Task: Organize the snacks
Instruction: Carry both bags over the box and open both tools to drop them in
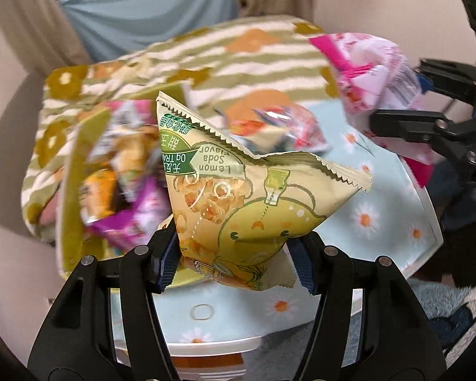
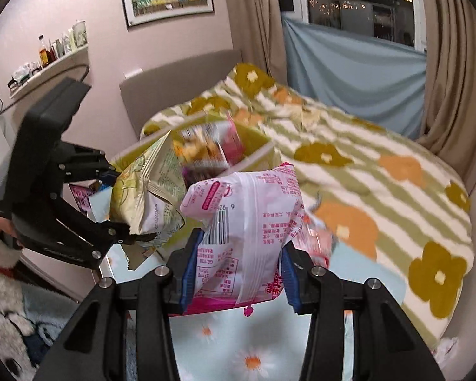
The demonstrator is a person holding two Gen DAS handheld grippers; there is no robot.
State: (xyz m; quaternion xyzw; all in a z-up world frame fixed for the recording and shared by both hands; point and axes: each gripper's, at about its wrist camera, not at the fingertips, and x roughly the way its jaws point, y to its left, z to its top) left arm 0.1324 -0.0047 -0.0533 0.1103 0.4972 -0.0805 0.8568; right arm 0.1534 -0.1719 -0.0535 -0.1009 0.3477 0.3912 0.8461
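Snack packets both held aloft: green lemon-soda packet (image 1: pixel 254 209) clamped in left gripper (image 1: pixel 234 254) jaws; pink packet (image 2: pixel 244 231) clamped in right gripper (image 2: pixel 238 276) jaws.

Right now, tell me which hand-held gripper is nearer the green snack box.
Left. The left hand-held gripper, shut on the lemon soda bag, is beside the green snack box. The right hand-held gripper, shut on the pink bag, is farther.

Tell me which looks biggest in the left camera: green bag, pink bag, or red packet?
1. green bag, though it is nearest the camera
2. pink bag, partly hidden by the right gripper
3. red packet, blurred and farther back
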